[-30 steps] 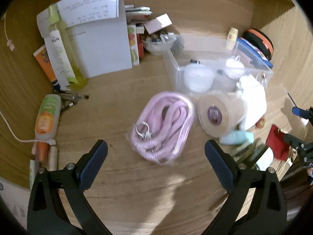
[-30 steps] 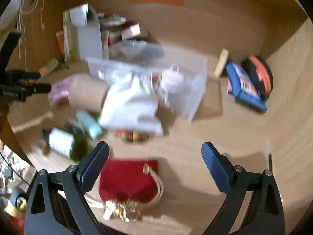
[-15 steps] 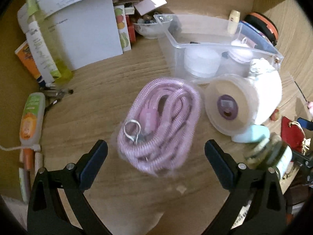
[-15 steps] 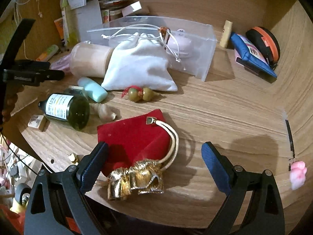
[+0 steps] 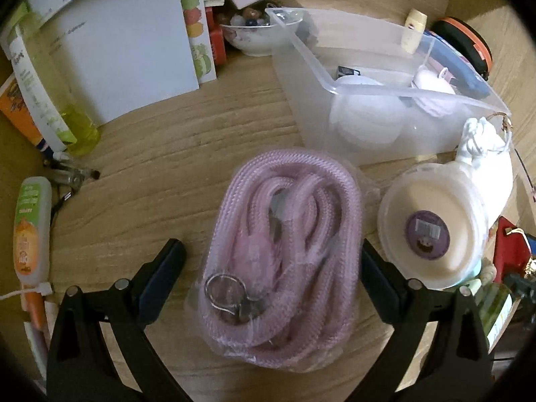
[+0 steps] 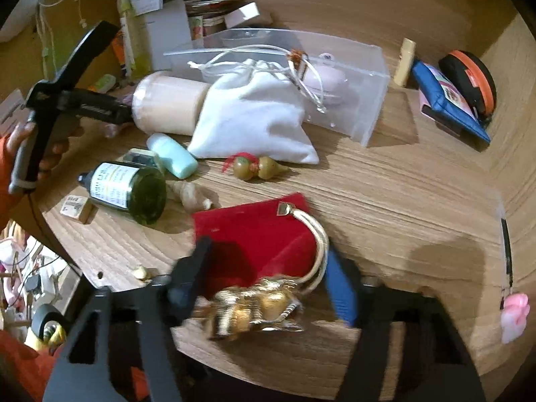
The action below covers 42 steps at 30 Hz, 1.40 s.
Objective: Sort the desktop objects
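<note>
A coil of pink rope in a clear bag [image 5: 284,261] lies on the wooden desk between the fingers of my open left gripper [image 5: 268,268], which straddles it without gripping. A clear plastic bin [image 5: 385,100] stands behind it and also shows in the right wrist view [image 6: 351,77]. My right gripper [image 6: 264,281] has its fingers partly closed around a red velvet pouch [image 6: 254,234] with a gold tassel [image 6: 254,305]; the fingers sit at its sides, still a little apart.
A cream jar [image 5: 432,231], white drawstring bag [image 6: 254,117], green bottle [image 6: 130,191], teal tube [image 6: 172,155], gourd charm [image 6: 258,167] and shell [image 6: 191,196] crowd the middle. White box [image 5: 124,43], bowl [image 5: 258,33], tubes [image 5: 31,231] lie left. Desk edge is near.
My left gripper moved forward and down so the pink rope now lies between its fingers. My right gripper moved onto the red pouch and its fingers narrowed around it.
</note>
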{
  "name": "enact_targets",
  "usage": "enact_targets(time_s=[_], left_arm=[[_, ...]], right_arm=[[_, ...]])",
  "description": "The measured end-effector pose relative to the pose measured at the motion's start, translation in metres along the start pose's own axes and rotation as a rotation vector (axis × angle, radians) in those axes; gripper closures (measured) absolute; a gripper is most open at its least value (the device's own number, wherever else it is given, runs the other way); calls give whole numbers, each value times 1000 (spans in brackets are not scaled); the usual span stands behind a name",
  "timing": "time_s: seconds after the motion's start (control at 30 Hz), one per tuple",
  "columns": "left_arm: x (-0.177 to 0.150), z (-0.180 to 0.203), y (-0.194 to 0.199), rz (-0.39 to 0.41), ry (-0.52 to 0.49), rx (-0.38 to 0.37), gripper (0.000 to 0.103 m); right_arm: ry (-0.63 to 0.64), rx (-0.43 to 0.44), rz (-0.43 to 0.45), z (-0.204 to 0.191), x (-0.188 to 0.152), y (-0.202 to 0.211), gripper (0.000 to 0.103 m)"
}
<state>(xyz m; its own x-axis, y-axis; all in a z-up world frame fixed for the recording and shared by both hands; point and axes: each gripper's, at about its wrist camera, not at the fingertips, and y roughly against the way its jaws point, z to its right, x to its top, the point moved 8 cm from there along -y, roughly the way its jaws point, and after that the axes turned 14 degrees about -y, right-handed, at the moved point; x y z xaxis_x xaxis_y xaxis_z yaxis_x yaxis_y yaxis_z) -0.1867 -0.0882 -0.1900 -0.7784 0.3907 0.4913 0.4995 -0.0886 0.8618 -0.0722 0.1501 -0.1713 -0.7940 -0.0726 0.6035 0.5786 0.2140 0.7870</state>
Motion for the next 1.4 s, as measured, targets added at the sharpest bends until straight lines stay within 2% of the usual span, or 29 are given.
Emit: enact_targets(time_s=[0.03,0.1,0.13,0.17,0.23,0.4,0.63,0.77,1.13,1.4], left_arm=[[0,1,0,9,-3,-4,4],[0,1,2,20,-5,-3,8],[1,1,3,28,-7,-2,14],[1,2,5,36,-10,-2,21],[2,6,8,42,-36,-6,30],[-2,9,17,65,-64,24,40],[-12,12,26,81,-71,83,43],[-18,8,33,94,-38,122,45],[-21,16,65,163,26,127,45],[-15,30,89,212,10,134,45]], right_arm=[[9,-6,4,0,1,0,61],[15,-13,7,3,2,1,81],[5,-10,3,5,4,0,84],[-6,10,-5,7,4,0,84],[-27,22,-10,12,6,-1,85],[-57,20,11,20,10,4,89],[-77,-2,64,29,23,19,90],[-77,-15,94,33,35,30,90],[-36,-12,186,24,77,44,90],[-20,15,264,14,114,63,90]])
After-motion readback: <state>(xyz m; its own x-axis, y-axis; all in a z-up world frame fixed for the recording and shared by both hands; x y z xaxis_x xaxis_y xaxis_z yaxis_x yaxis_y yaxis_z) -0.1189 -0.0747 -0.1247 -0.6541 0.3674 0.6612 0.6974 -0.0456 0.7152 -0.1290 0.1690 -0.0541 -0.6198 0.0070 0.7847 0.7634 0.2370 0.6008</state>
